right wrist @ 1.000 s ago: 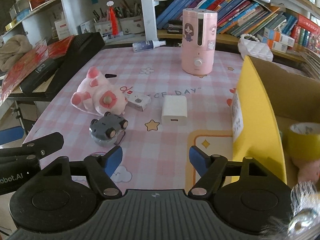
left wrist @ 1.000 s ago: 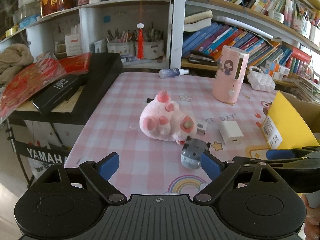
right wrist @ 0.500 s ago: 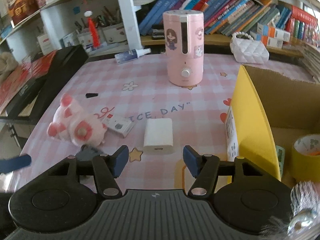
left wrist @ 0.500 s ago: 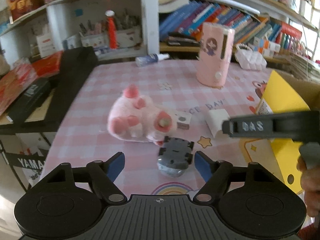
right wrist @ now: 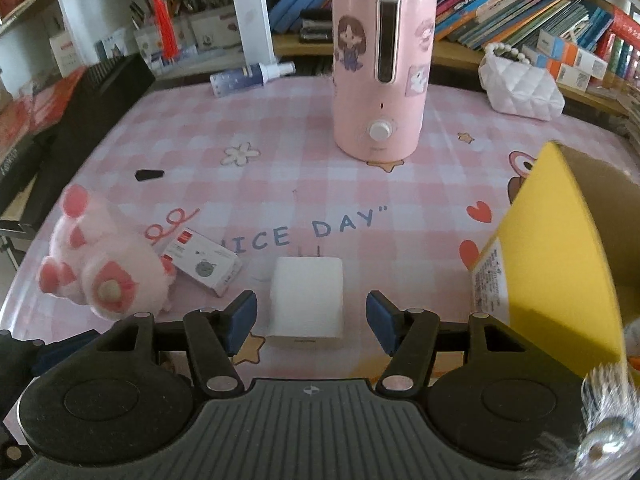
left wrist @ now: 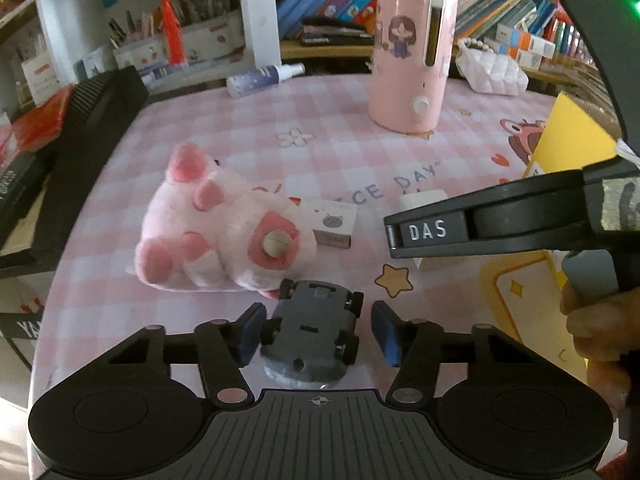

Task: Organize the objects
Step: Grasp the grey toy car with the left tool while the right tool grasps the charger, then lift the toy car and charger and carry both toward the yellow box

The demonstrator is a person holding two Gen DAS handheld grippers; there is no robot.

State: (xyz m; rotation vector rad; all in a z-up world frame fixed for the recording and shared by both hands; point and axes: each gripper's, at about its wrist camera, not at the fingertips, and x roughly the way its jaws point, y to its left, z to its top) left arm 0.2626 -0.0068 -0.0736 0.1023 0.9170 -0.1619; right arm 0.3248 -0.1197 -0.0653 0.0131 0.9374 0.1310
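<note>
Jaws of the left gripper (left wrist: 318,334) stand released around the upturned grey toy car (left wrist: 314,330), just before the pink plush pig (left wrist: 224,236). Right gripper (right wrist: 307,318) straddles the white charger (right wrist: 306,302), unclenched, right of the pig.

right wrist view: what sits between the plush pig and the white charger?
A small white box printed with a cat face, lying flat between plush pig and white charger; its left end touches the pig. Right wrist view.

On the table (right wrist: 440,184): one pink plush pig (left wrist: 224,236), one grey toy car (left wrist: 312,324), one white charger (right wrist: 306,300), one small carton (right wrist: 202,266), one pink humidifier (right wrist: 380,68), one spray bottle (right wrist: 250,74), one yellow box (right wrist: 556,264).
</note>
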